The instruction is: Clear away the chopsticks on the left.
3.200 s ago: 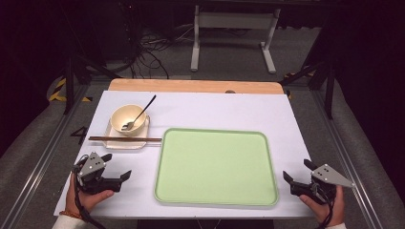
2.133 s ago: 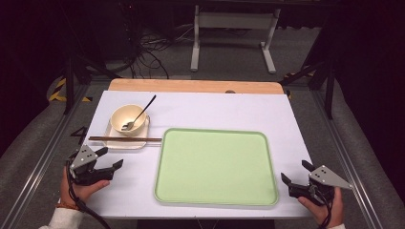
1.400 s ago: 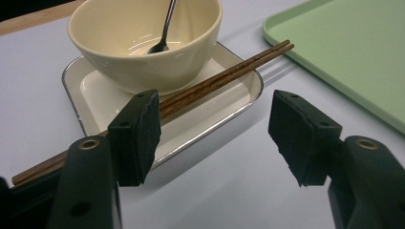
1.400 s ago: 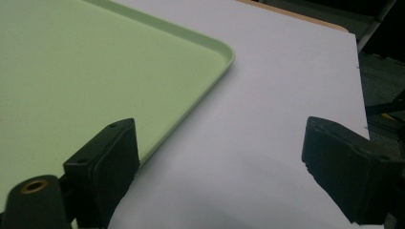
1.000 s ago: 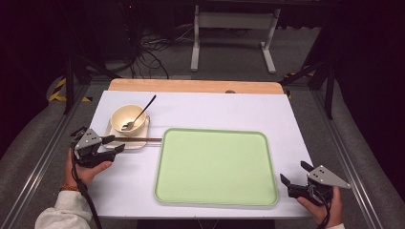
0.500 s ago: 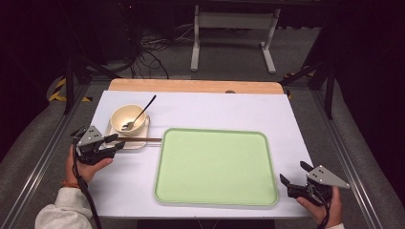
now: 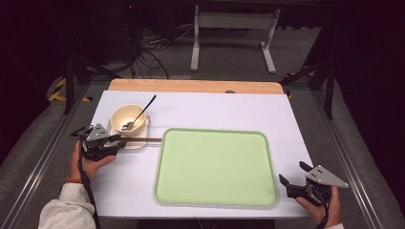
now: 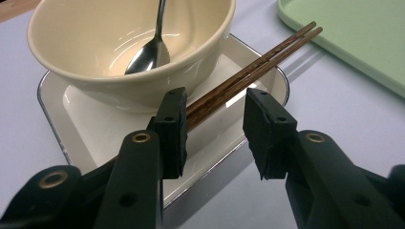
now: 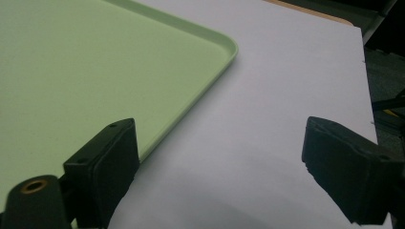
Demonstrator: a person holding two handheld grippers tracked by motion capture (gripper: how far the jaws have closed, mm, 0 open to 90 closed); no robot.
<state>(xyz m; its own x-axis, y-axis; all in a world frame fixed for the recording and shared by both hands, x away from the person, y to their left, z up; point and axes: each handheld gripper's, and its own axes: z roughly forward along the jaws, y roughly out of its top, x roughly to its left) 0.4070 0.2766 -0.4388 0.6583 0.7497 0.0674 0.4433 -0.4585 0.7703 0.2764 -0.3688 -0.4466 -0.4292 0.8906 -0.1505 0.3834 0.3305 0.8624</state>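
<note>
Worktop [image 7: 200, 107]: white sheet over a wooden board, person's forearms entering from the near edge.

Green tray [image 7: 215, 164]: bare, sits centre-right on the worktop.

Small white square plate [image 8: 119, 121]: left of the tray, near but apart from it. Cream bowl [image 8: 129, 43] stands on it, a metal spoon [image 8: 150, 50] resting inside, handle leaning over the far rim.

Chopsticks [image 8: 248, 71]: dark wood pair, lying side by side across the plate's near edge just beside the bowl, tips pointing toward the tray.

Left hand-held gripper [image 8: 215, 129]: at the plate, jaws have just been closing, chopsticks between them; one pad touches the pair, the other stands clear. Not gripped yet.

Right hand-held gripper [image 9: 219, 167]: near right corner of the tray, jaws spread wide, holding nothing, one pad over the tray rim.
</note>
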